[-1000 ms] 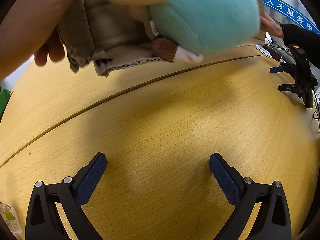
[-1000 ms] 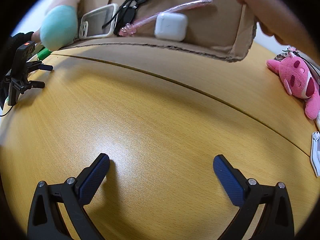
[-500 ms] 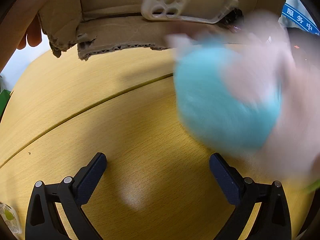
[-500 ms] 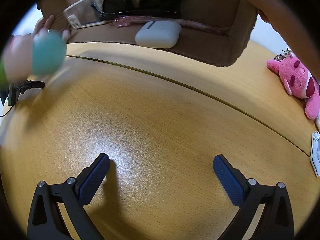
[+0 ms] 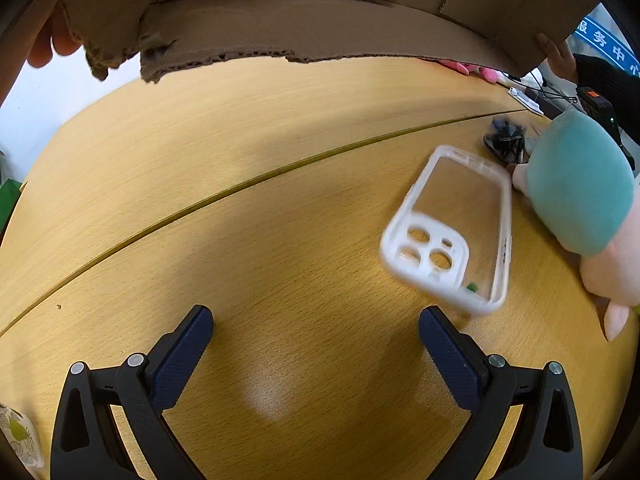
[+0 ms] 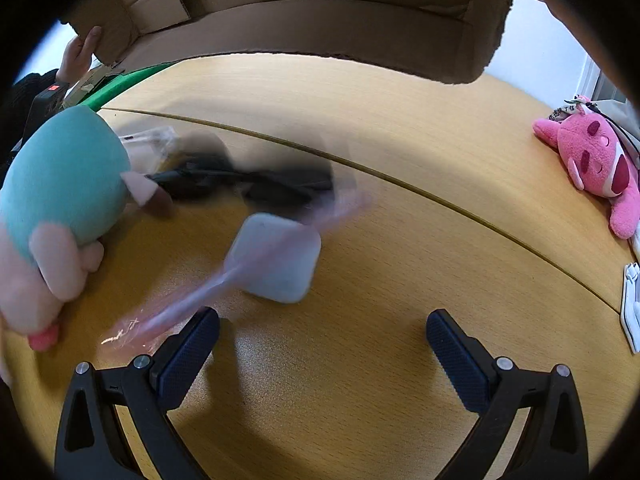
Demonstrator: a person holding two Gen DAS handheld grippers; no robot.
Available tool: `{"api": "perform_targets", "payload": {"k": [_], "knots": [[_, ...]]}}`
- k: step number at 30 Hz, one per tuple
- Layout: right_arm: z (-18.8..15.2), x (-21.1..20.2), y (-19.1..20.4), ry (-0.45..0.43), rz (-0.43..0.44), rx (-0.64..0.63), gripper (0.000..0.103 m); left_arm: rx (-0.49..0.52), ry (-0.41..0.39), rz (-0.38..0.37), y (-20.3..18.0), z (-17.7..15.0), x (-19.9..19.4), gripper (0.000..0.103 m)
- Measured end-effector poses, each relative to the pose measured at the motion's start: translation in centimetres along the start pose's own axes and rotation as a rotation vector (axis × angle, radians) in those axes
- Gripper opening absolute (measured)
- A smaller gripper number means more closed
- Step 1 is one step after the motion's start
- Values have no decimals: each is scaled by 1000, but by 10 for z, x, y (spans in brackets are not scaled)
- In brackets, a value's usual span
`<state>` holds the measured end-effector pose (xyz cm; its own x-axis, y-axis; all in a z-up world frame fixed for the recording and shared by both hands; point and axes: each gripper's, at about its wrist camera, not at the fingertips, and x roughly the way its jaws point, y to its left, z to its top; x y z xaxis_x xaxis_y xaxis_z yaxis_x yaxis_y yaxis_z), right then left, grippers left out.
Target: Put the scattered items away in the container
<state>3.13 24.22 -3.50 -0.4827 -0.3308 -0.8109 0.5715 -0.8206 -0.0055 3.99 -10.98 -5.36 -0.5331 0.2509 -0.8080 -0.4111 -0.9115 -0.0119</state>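
While the cardboard box (image 5: pixel 320 20) is held tilted above the far side of the wooden table (image 5: pixel 200 160) by a person's hands (image 5: pixel 554 54), both tongs rest low over the near edge with nothing between their pads. The left gripper (image 5: pixel 316 344) is spread wide and empty. The right gripper (image 6: pixel 322 346) is likewise spread wide and empty.

Ahead and to the right of the left gripper lies a clear phone case (image 5: pixel 456 236), slightly blurred; whether it lies flat cannot be told. Its near corner sits just beyond the gripper's right pad (image 5: pixel 448 356). Further right is a teal and pink plush toy (image 5: pixel 580 200), close against the case's far edge. Dark sunglasses (image 5: pixel 506 144) lie beyond the case.

In the right wrist view, the same plush toy (image 6: pixel 64 184) occupies the left of the frame. The sunglasses (image 6: pixel 256 184) are blurred, ahead and left of the right gripper. A white earbud case (image 6: pixel 276 258) is ahead of the left pad (image 6: pixel 188 354), blurred. A translucent pink stick-like item (image 6: pixel 208 292), heavily smeared, crosses in front of the earbud case down toward that pad; contact cannot be determined. A pink plush keychain (image 6: pixel 592 160) lies well to the right, apart from the rest. A white object (image 6: pixel 632 304) shows at the right edge, too cut off to identify.
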Motion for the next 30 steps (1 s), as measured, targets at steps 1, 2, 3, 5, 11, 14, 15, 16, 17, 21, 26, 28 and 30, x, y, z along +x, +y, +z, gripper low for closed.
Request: {"api": "perform_targets", "payload": {"k": [1,2,3,5,11,14,15,16,17,21,26,28,30], "knots": [[0,0,0,0,0,0,103,0,0,0,0,0,0,103],[0,1,0,0,0,0,103,0,0,0,0,0,0,103],[0,1,0,1,0,0,103,0,0,1,0,0,0,103],[1,2,0,1,0,0,103,0,0,1,0,0,-1,103],[0,3,0,0,0,0,103,0,0,1,0,0,-1,103],[0,3,0,1,-1,-1,103,0,0,1,0,0,-1,103],[0,3,0,1,-1,-1,103,0,-1,1,0,0,-1,103],[0,3,0,1,-1,-1,103,0,-1,2,0,0,-1,103],[0,3,0,1,-1,-1,103,0,-1,2,0,0,-1,103],[0,4,0,1,-1,-1,103,0,-1,2,0,0,-1,103],[0,4,0,1,0,-1,103,-1,-1,2,0,-1,-1,103],[0,4,0,1,0,-1,103,-1,-2,3,0,-1,-1,103],[0,5,0,1,0,-1,103,-1,-2,3,0,-1,-1,103]]}}
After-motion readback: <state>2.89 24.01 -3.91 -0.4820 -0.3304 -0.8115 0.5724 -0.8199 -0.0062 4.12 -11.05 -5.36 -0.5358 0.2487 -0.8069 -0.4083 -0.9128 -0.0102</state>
